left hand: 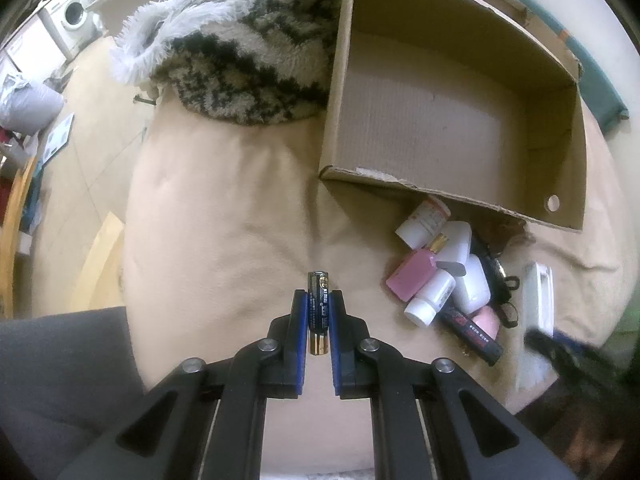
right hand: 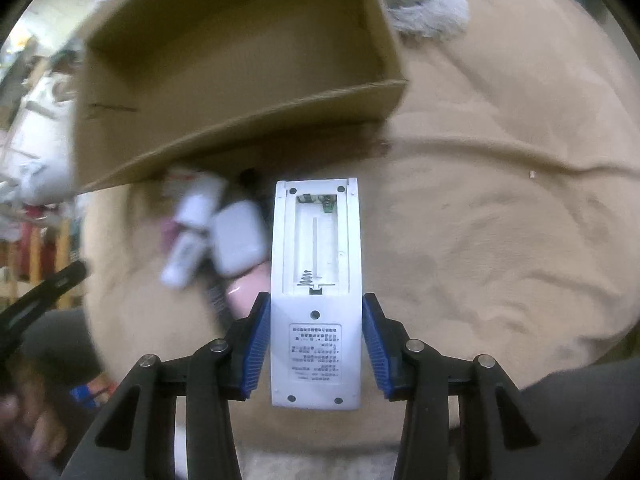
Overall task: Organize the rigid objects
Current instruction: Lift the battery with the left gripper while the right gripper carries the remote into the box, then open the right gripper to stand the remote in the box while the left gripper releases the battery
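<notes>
My left gripper (left hand: 318, 294) is shut on a black and gold battery (left hand: 319, 300) that stands upright between its blue pads, above the beige cover. My right gripper (right hand: 316, 300) is shut on a white remote (right hand: 316, 248); the remote's back faces me and its battery compartment is open and empty. In the left wrist view the same remote (left hand: 538, 300) shows at the right. An open cardboard box (left hand: 440, 196) lies beyond, its floor bare. Before it lies a pile: white bottles (left hand: 430, 296), a pink bottle (left hand: 410, 276), white cases (left hand: 472, 284) and a black marker (left hand: 474, 334).
A shaggy black-and-cream rug (left hand: 248, 52) lies left of the box on the beige cover (left hand: 224, 208). Grey cloth (left hand: 60, 360) fills the near left corner. Beyond the cover's left edge are a tiled floor, wooden furniture (left hand: 16, 216) and a washing machine (left hand: 72, 16).
</notes>
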